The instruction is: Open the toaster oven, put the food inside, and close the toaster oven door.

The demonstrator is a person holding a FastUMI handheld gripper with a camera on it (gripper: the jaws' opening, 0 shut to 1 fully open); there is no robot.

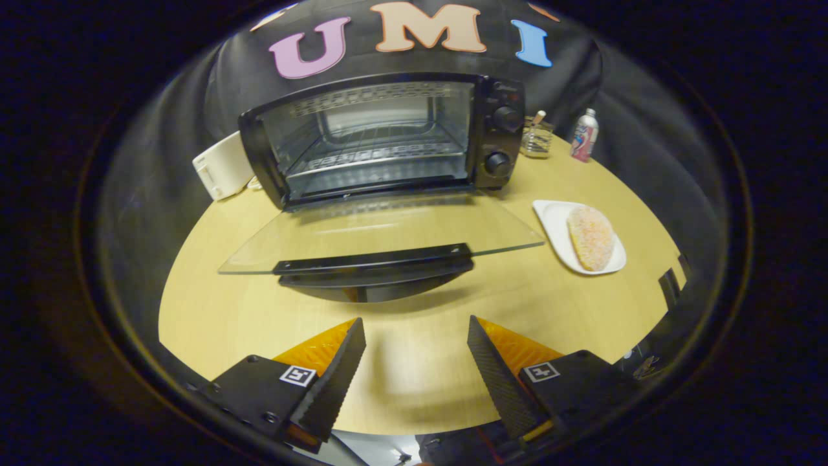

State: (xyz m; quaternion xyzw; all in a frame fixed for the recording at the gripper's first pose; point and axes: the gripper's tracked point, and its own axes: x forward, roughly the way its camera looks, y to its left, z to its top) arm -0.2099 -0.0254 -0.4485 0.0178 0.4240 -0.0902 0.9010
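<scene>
the toaster oven (381, 139) is shown at the back of the wooden counter (226, 310) with its glass door (381, 236) already folded down flat toward the gripper (417, 356), whose jaws are held wide apart and empty just short of the door handle (372, 259). the food (590, 237), a sugared pastry, is seen still on its white plate (550, 220) beside the door, so loading and closing are judged left to do. a white appliance (220, 165), a glass jar (537, 137) and a small can (584, 134) are set near the oven against the black cloth wall (194, 71).
</scene>
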